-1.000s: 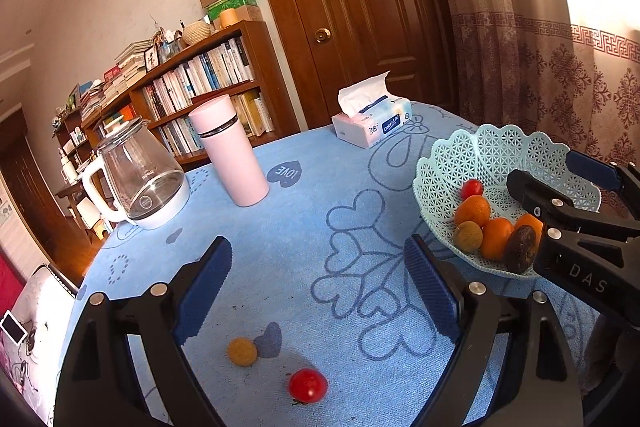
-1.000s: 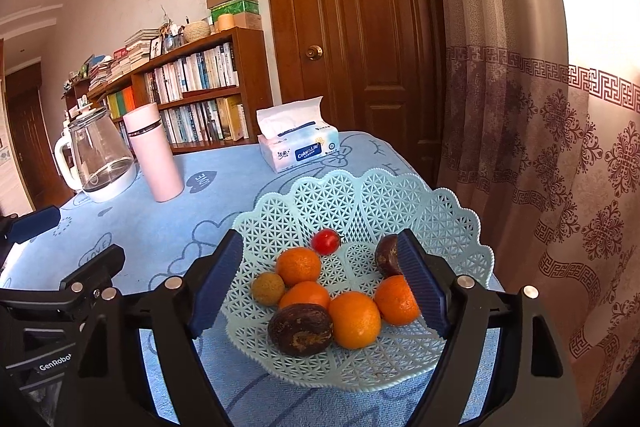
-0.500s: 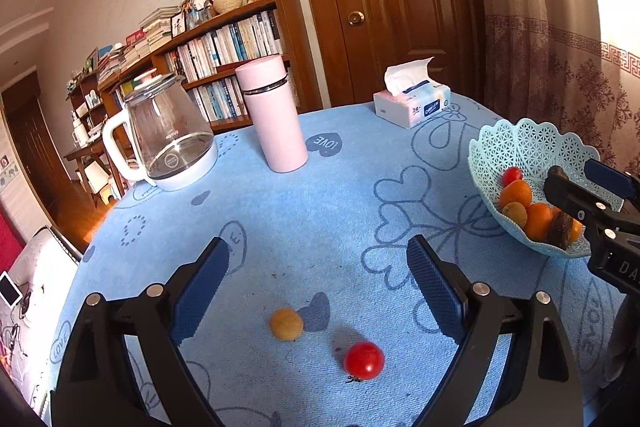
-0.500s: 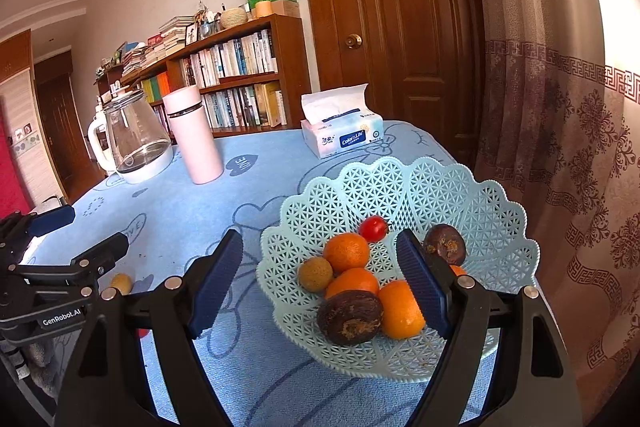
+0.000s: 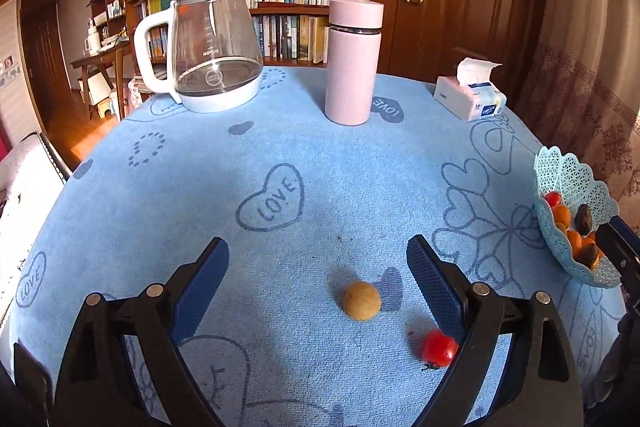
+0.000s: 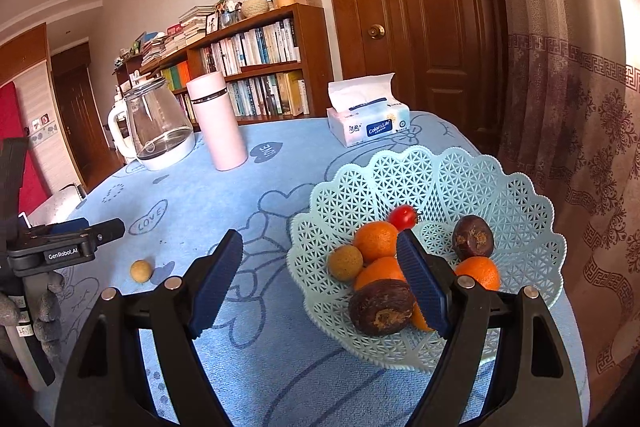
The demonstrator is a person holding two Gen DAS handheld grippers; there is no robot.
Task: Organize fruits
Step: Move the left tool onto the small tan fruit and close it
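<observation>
**Left wrist view: open tongs lined up on a stray fruit**

Left wrist view showed the left tongs (image 5: 318,285) spread wide and empty above the bench (image 5: 280,155), with the tan round fruit (image 5: 361,300) lying between the two pads, likely as the pick target. A cherry tomato (image 5: 439,348) lay just beside the right pad. The right tongs (image 6: 320,285) were open and held nothing, beside the lattice basket (image 6: 500,195) where the gathered fruit sat.

I see a tan longan (image 5: 361,300) and a red tomato (image 5: 439,348) lying loose, well left of the heaped basket (image 5: 560,179).
</observation>
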